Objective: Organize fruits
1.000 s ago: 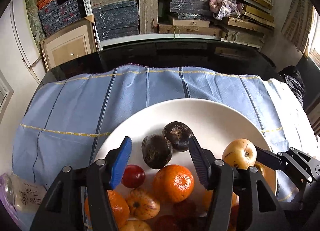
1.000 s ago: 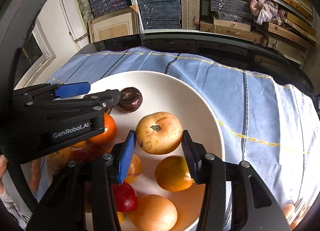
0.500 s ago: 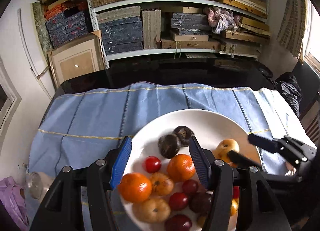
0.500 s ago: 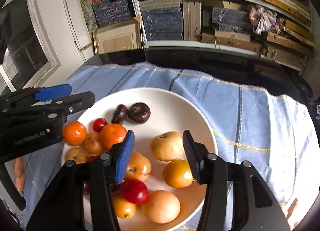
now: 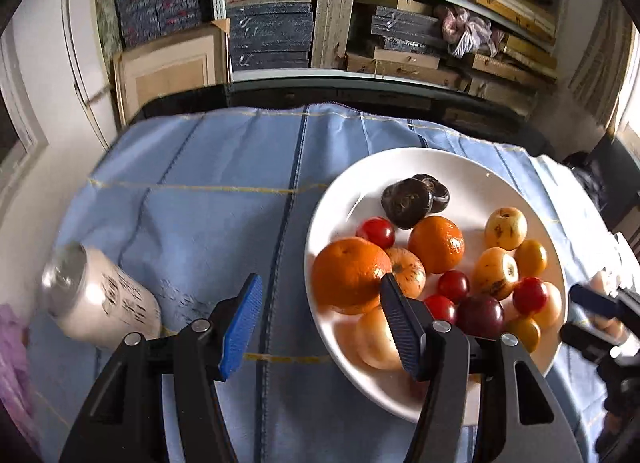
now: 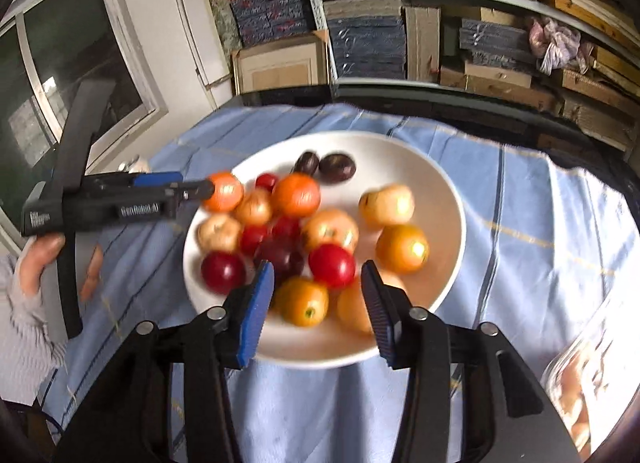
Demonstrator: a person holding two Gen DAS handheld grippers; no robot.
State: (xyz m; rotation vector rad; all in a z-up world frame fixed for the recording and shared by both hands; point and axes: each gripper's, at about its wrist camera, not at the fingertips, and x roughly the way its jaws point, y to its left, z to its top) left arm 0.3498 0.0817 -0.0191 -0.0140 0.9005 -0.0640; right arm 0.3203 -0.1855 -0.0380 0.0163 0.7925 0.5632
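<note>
At far left of your left wrist view a can [image 5: 100, 305] lies tilted on the blue cloth [image 5: 208, 231] that covers the worktop. Your left tongs [image 5: 320, 319] hang over bare cloth at the plate's left rim, their jaws opening, nothing between the pads: the blue pad sits above the cloth and the dark pad overlaps the plate edge beside a big orange [image 5: 350, 275]. The white plate [image 5: 460, 167] lies right of centre, heaped with fruit: two dark purple fruits [image 5: 412, 199] at the back, a second orange [image 5: 436, 243] before them, red cherry tomatoes [image 5: 376, 231] among them, yellow fruits [image 5: 505, 227] to the right. At the right edge your other tool pokes into the picture, blurred.

In the right wrist view your left hand [image 6: 34, 263] grips the left tool's handle at far left, a grey sleeve [image 6: 24, 327] below it; the tool's tip reaches an orange at the plate's left rim. The plate [image 6: 440, 191] lies in the middle, and your right tongs [image 6: 318, 307] hover above its near edge, jaws closing on nothing; a yellow tomato [image 6: 302, 301] and a red one [image 6: 332, 266] show in the gap beneath them, untouched. At the lower right corner a clear container [image 6: 588, 383] is too blurred to read.
</note>
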